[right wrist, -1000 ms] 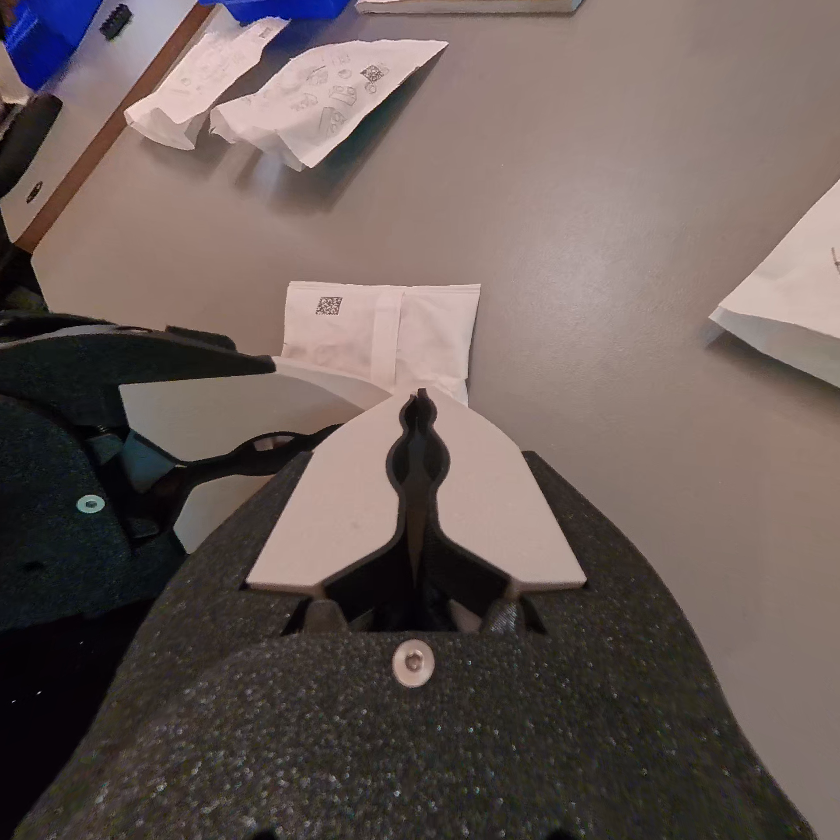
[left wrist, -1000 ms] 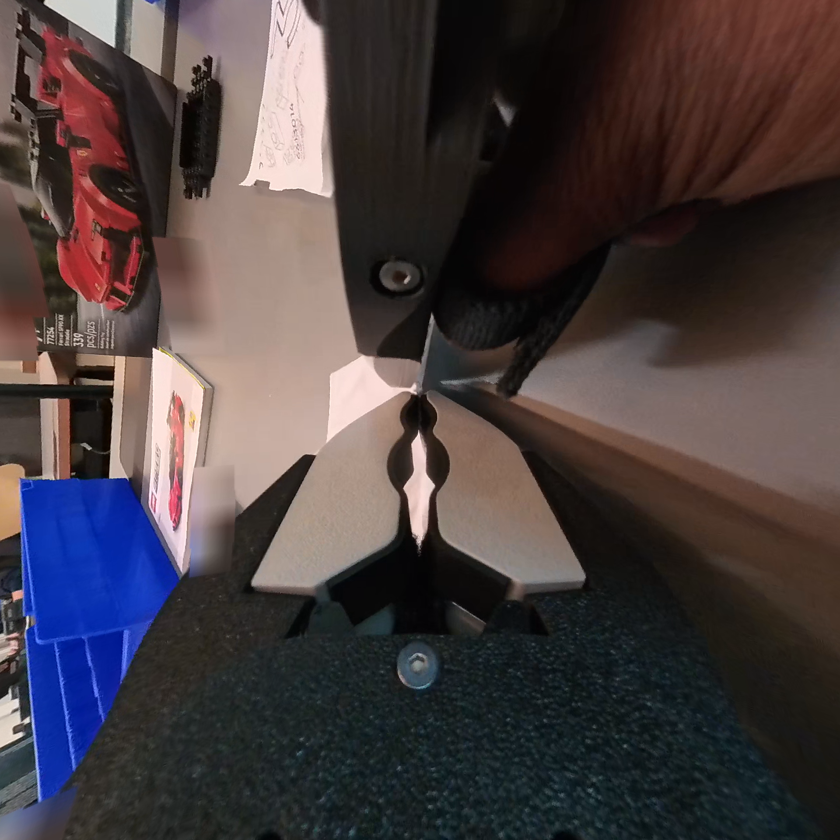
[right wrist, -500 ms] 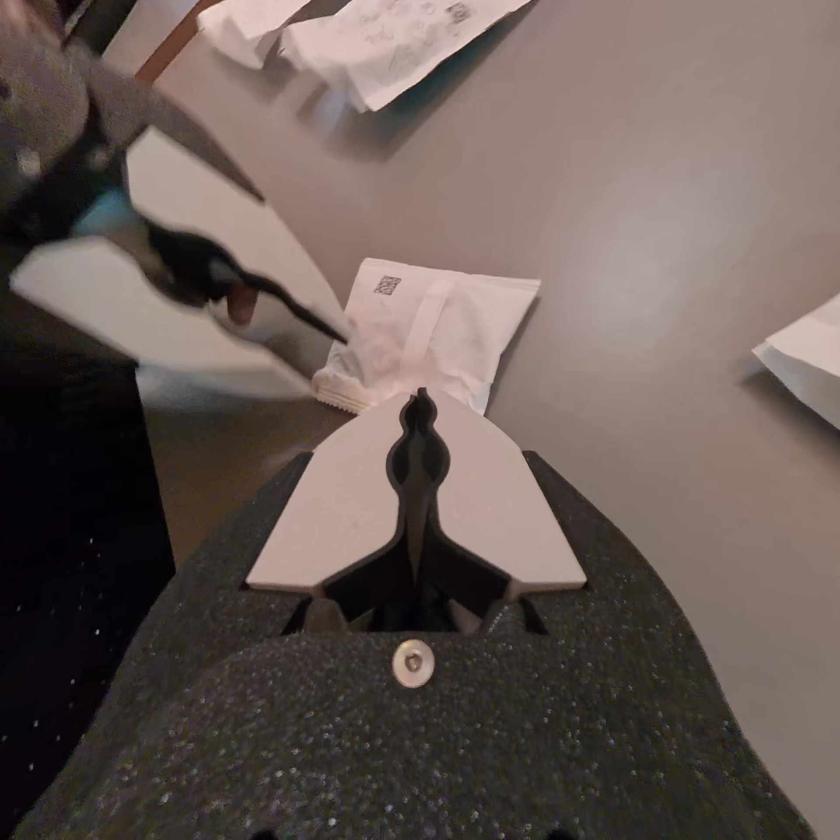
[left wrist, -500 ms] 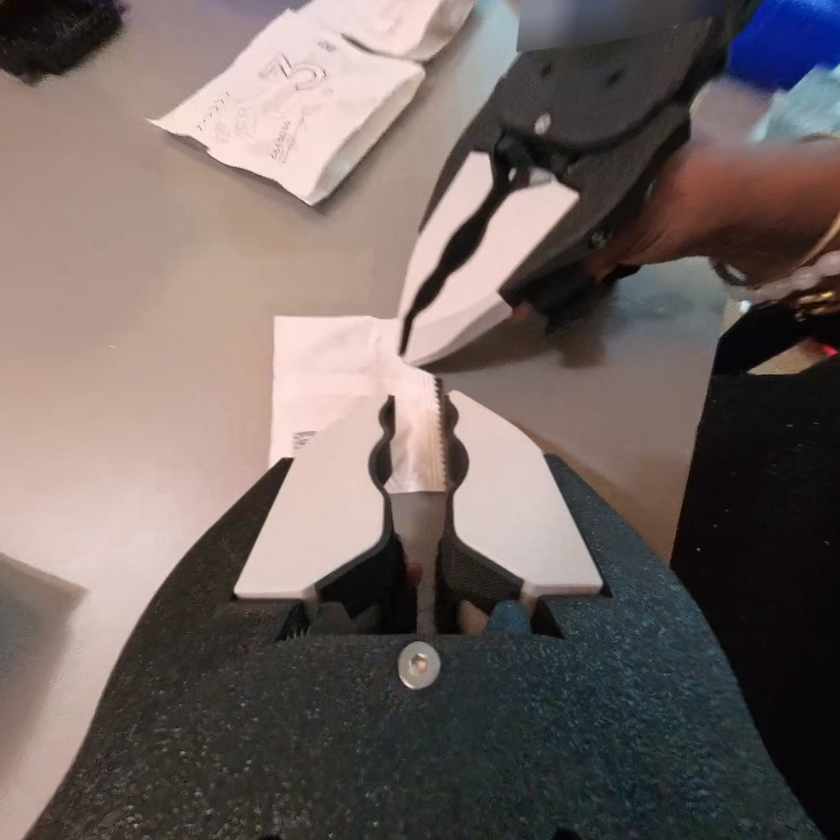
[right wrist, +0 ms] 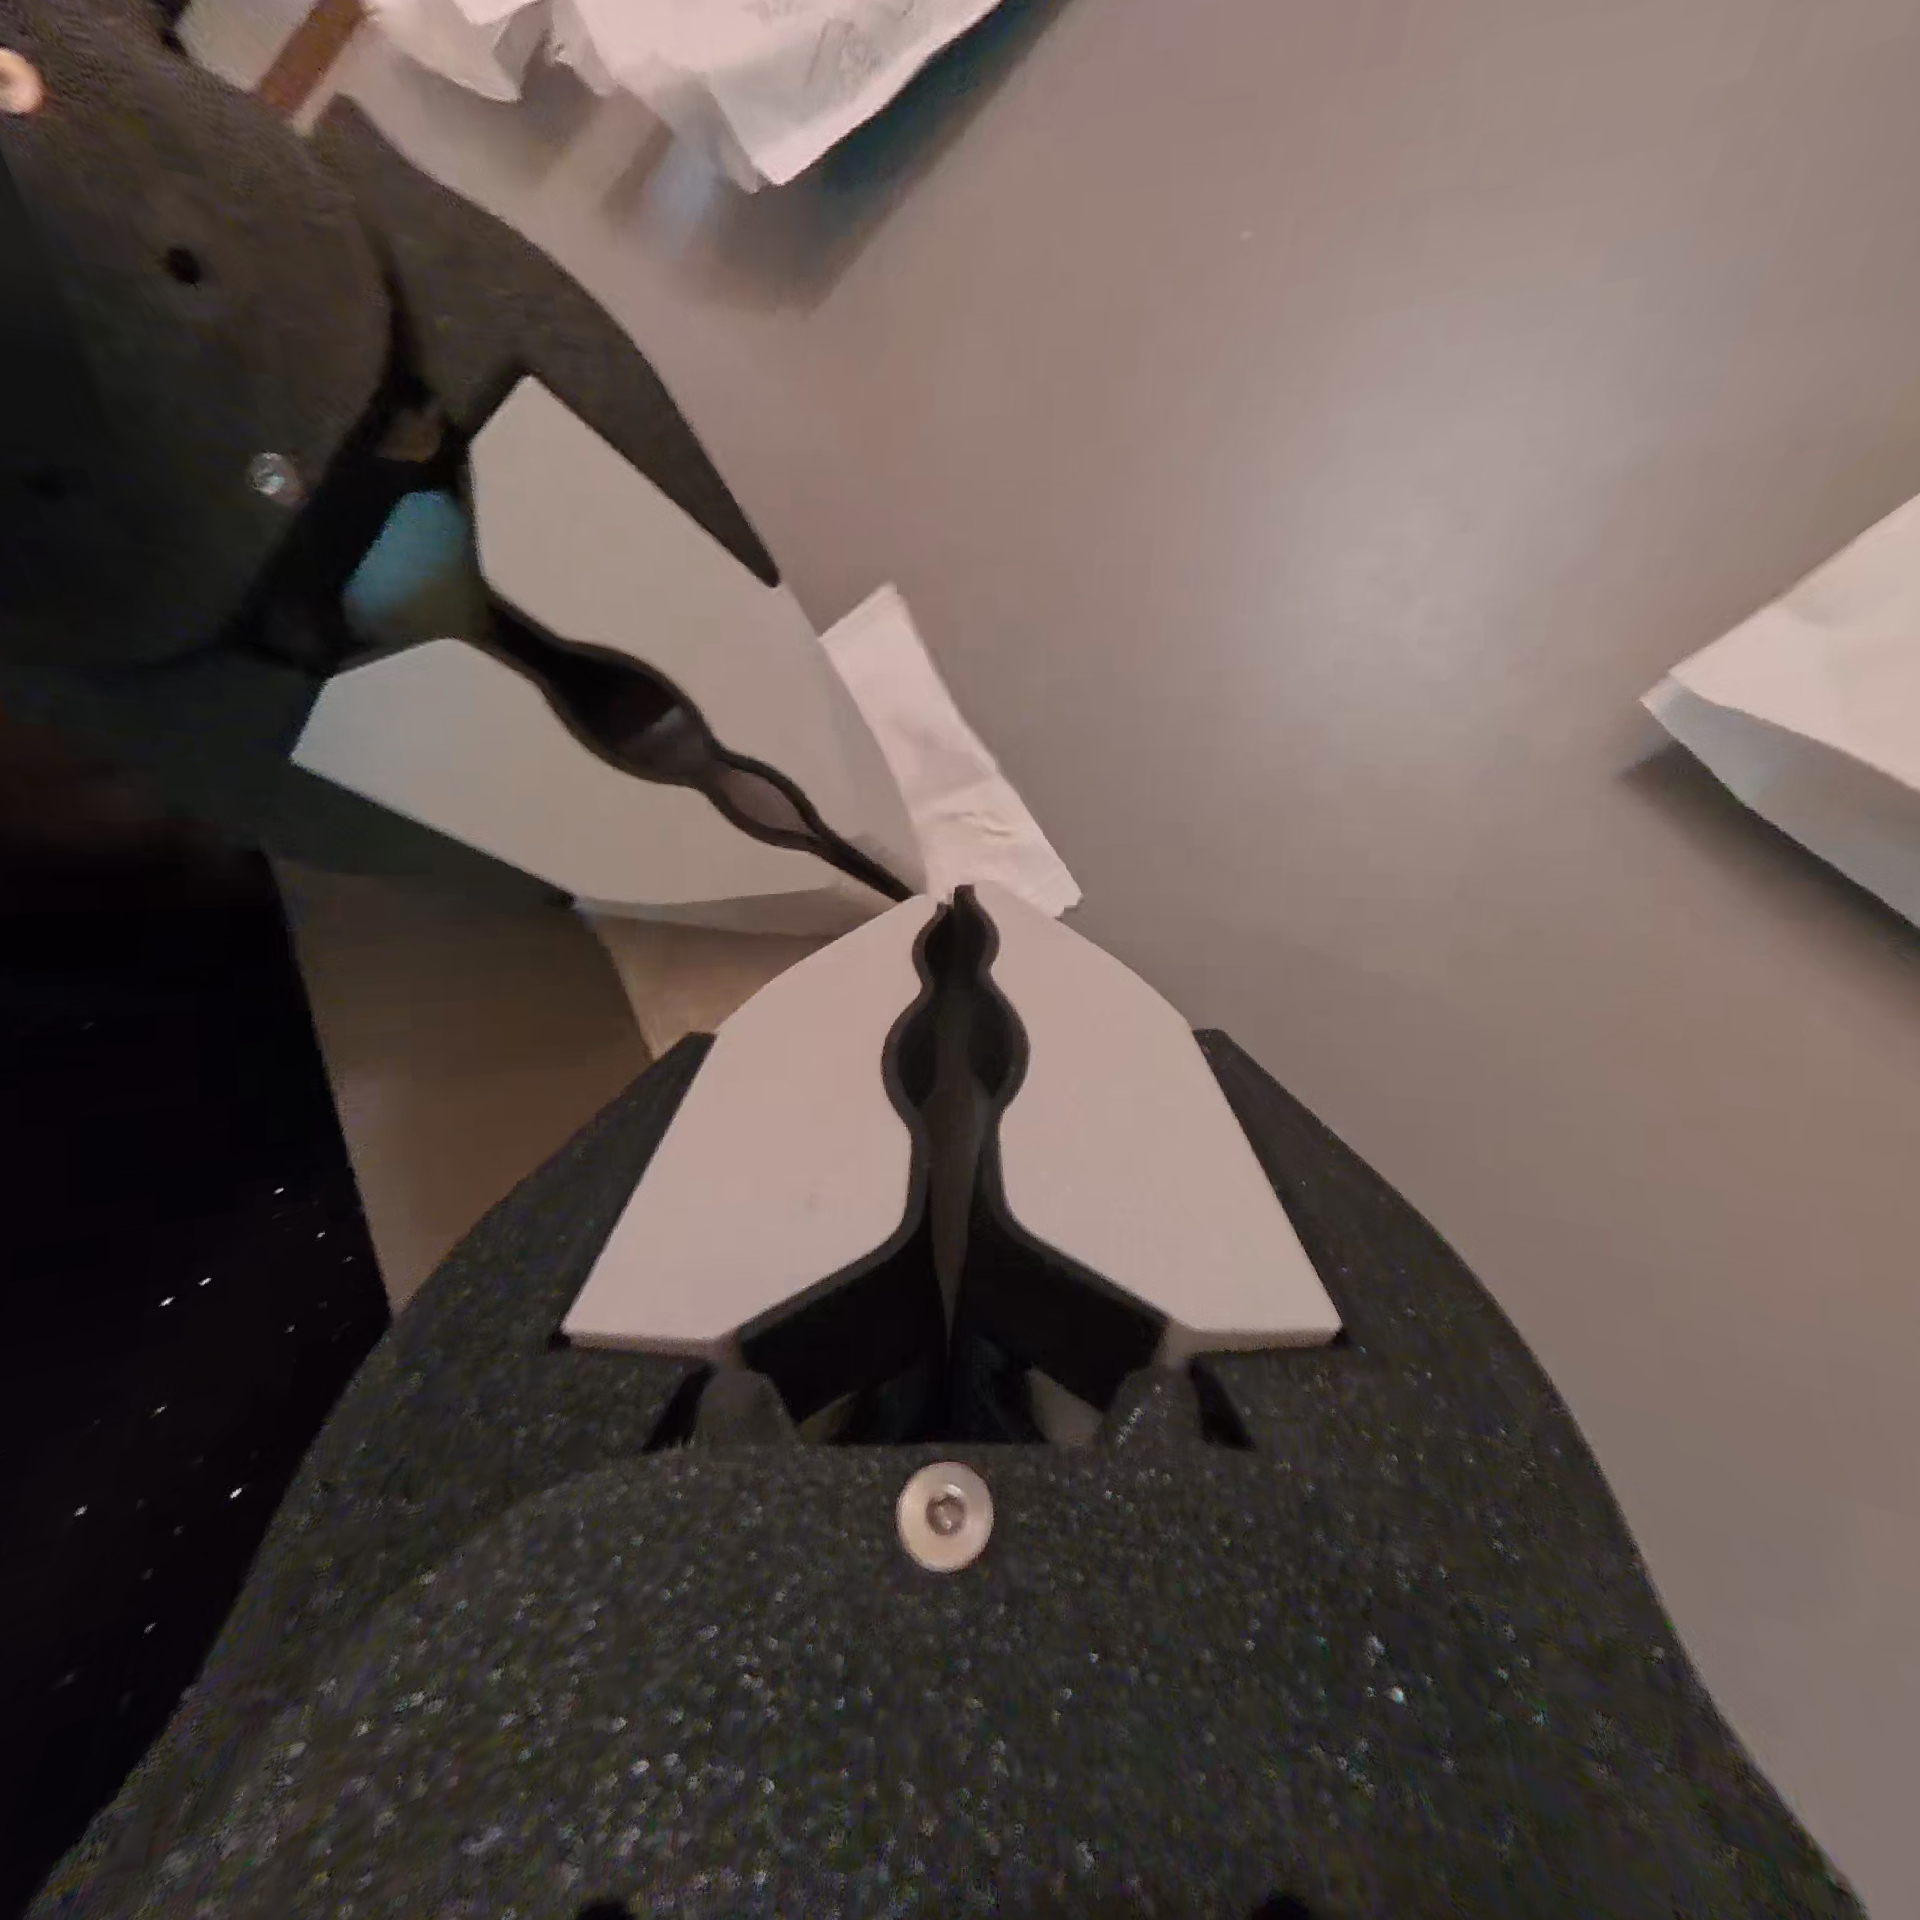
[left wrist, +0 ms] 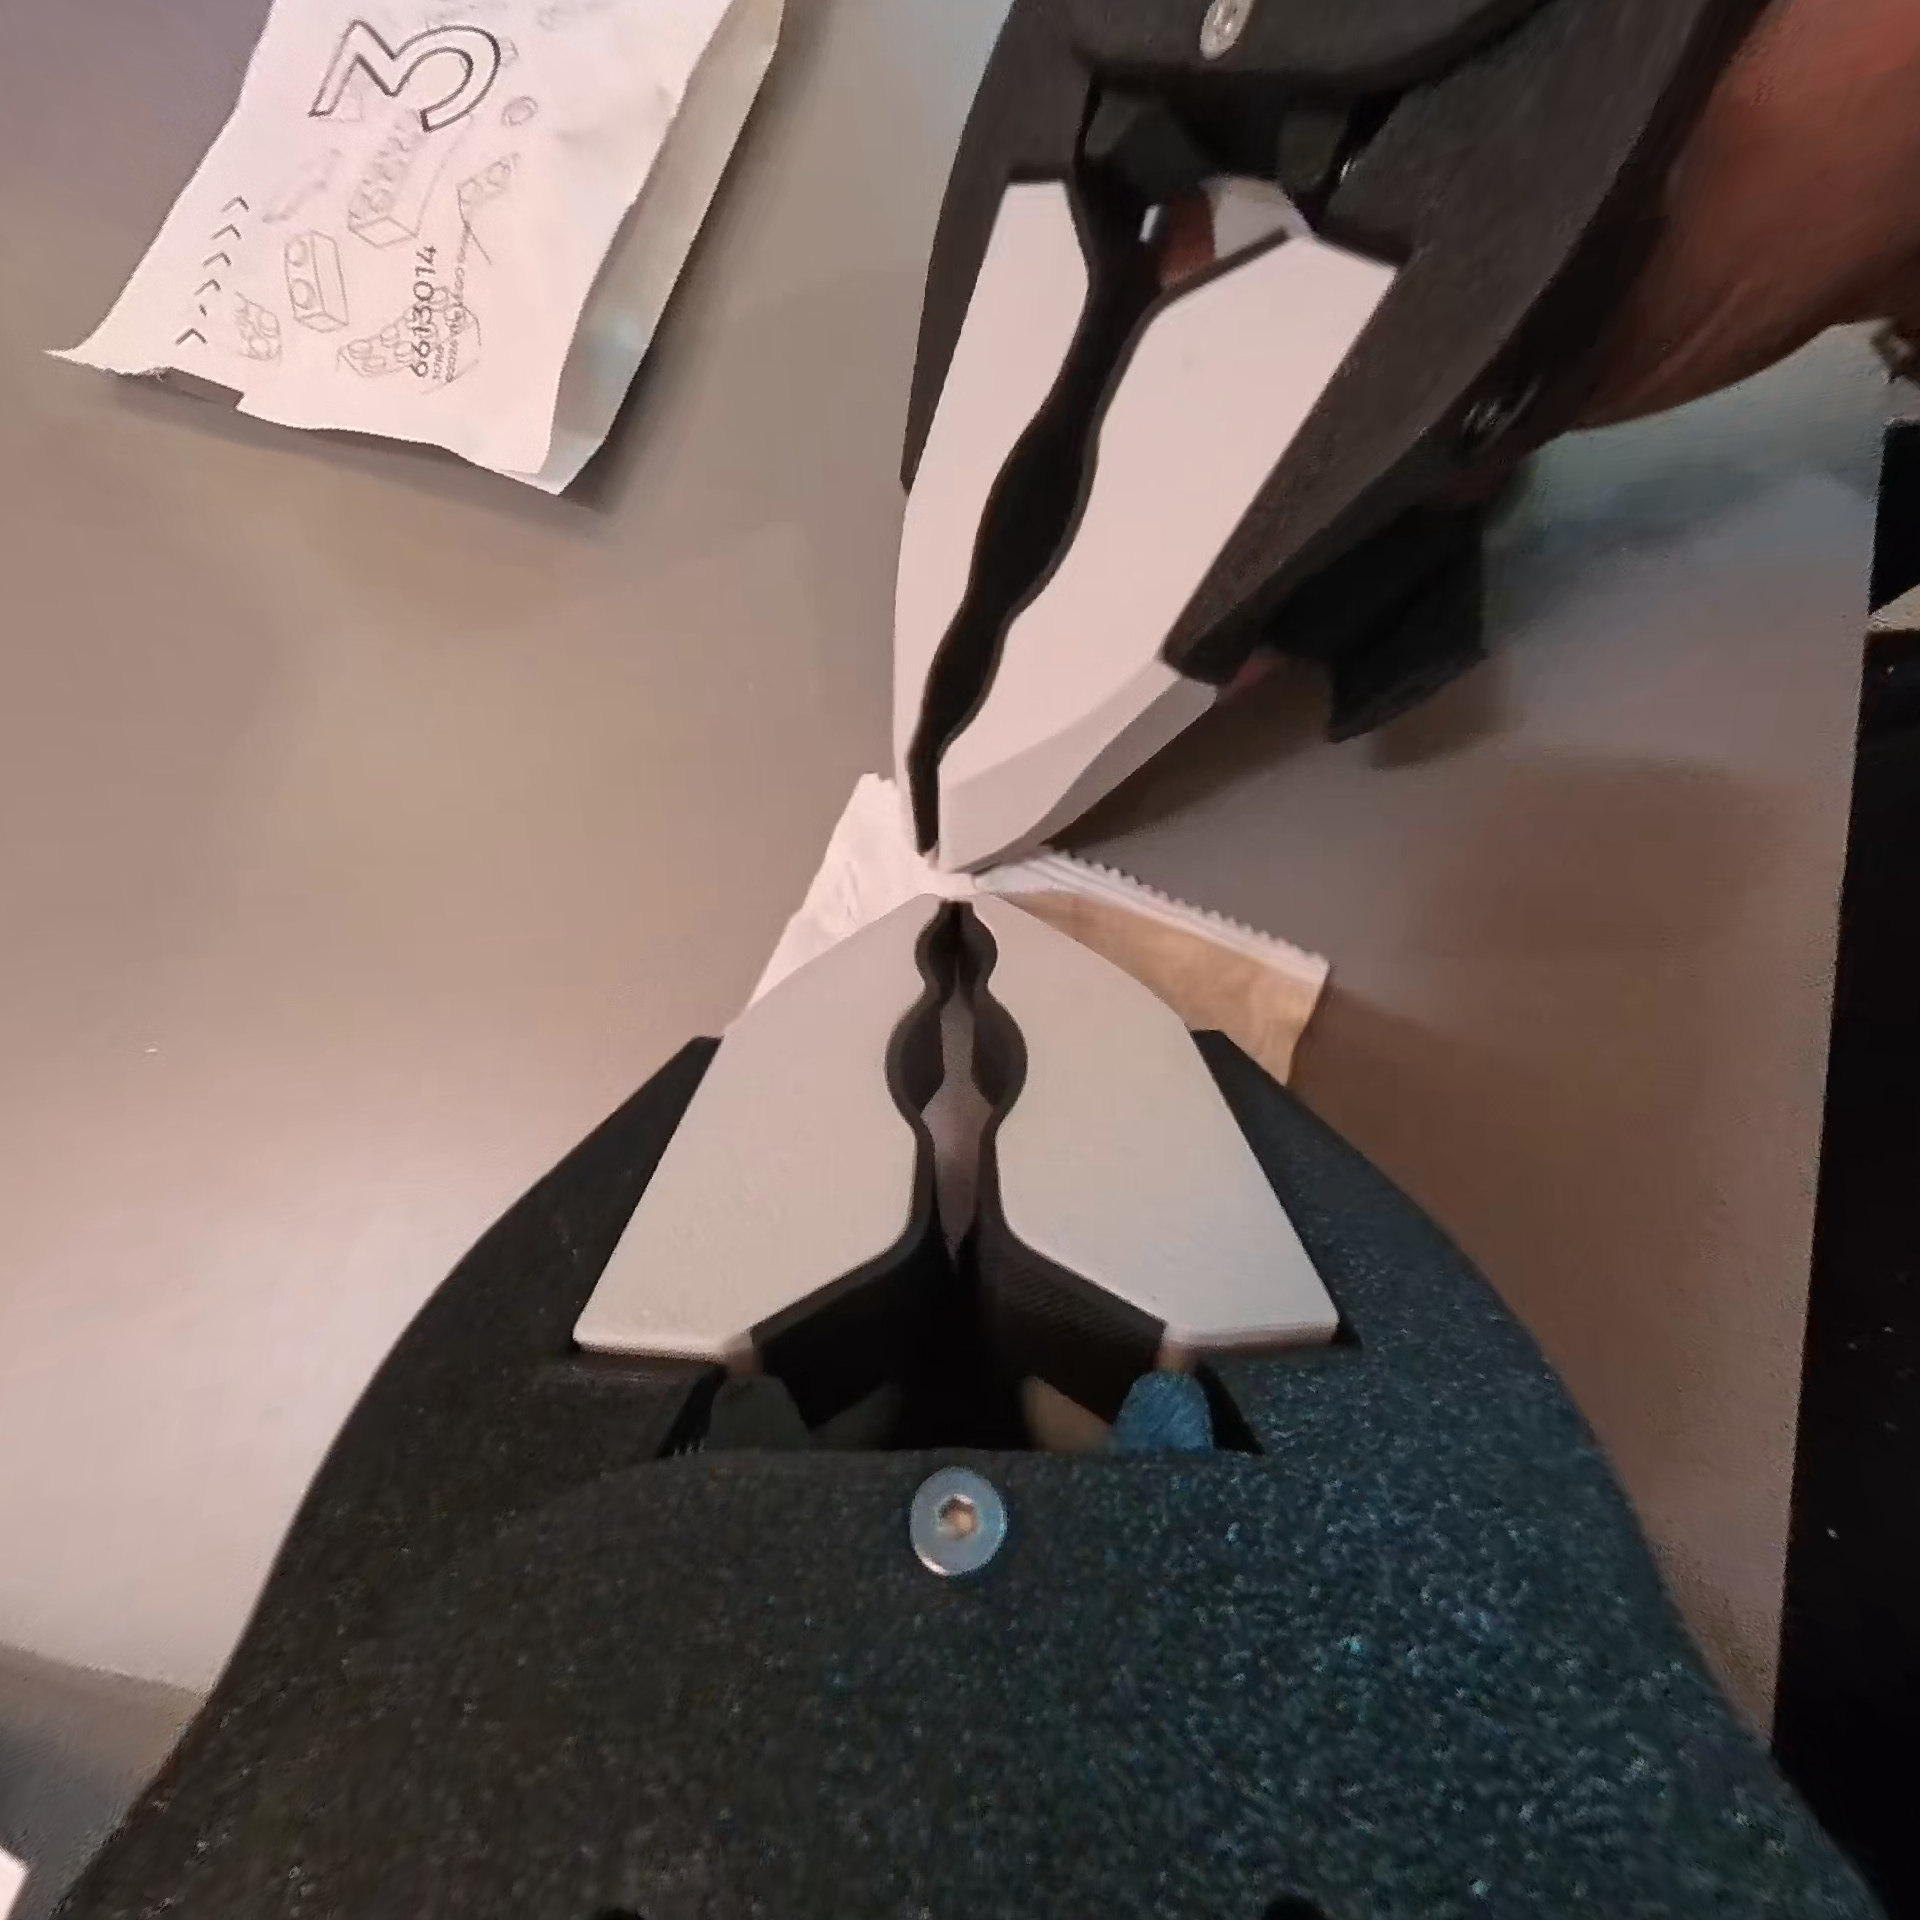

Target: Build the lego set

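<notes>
A small white paper bag (left wrist: 844,896) with a serrated top edge (left wrist: 1174,916) hangs between both grippers over the grey table (left wrist: 364,831). My left gripper (left wrist: 954,909) is shut on that edge. My right gripper (left wrist: 928,842) comes in from above, also shut, pinching the same edge right next to the left one's tips. In the right wrist view my right gripper (right wrist: 958,902) is shut on the bag (right wrist: 935,758), which hangs beyond it. The left gripper (right wrist: 899,885) reaches in from the left, and its tips meet mine at the bag.
A white paper bag with printed drawings (left wrist: 416,229) lies at the far left of the table. More white bags lie at the top (right wrist: 727,73) and at the right (right wrist: 1808,707). A hand (left wrist: 1766,208) holds the right gripper. The table edge and a dark drop (left wrist: 1891,935) are on the right. Less than 4 cm separates the two grippers' tips.
Half a second ago my left jaws stood open around the bag's serrated edge; now they are shut on it again. Both grippers' tips have come together. The right gripper stayed shut.
</notes>
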The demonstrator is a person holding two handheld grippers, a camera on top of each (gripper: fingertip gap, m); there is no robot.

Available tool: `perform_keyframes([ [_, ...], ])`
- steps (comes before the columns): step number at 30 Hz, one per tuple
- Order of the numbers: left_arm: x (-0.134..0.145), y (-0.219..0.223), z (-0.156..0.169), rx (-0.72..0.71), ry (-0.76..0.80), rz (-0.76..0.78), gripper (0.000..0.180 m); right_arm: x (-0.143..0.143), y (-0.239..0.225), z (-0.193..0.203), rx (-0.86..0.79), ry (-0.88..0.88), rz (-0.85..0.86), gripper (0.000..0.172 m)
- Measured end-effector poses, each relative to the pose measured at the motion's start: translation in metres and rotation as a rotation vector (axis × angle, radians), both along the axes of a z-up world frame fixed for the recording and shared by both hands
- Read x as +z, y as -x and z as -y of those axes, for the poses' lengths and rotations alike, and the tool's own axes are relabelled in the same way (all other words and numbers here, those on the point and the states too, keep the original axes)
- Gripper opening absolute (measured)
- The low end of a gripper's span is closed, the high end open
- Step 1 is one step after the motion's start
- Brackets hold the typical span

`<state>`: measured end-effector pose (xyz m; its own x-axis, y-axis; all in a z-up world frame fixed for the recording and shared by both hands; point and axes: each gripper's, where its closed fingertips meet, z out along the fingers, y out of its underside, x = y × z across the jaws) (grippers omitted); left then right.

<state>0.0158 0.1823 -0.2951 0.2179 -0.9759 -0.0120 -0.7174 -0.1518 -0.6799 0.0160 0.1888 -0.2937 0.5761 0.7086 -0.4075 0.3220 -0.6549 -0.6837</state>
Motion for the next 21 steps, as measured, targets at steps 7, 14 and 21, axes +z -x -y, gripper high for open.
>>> perform_keyframes([
  [7, -0.0001, -0.0007, 0.0001, 0.002, -0.031, 0.061, 0.000, -0.0010, -0.0004, -0.0017, -0.025, 0.058, -0.028, 0.000],
  [14, -0.0005, -0.0005, 0.0024, -0.038, -0.004, 0.025, 0.000, -0.0015, 0.0029, -0.0066, -0.035, 0.092, -0.040, 0.000],
  [21, -0.0006, -0.0014, 0.0027, -0.066, -0.004, 0.033, 0.000, -0.0018, 0.0071, -0.0107, -0.021, 0.115, -0.032, 0.000],
])
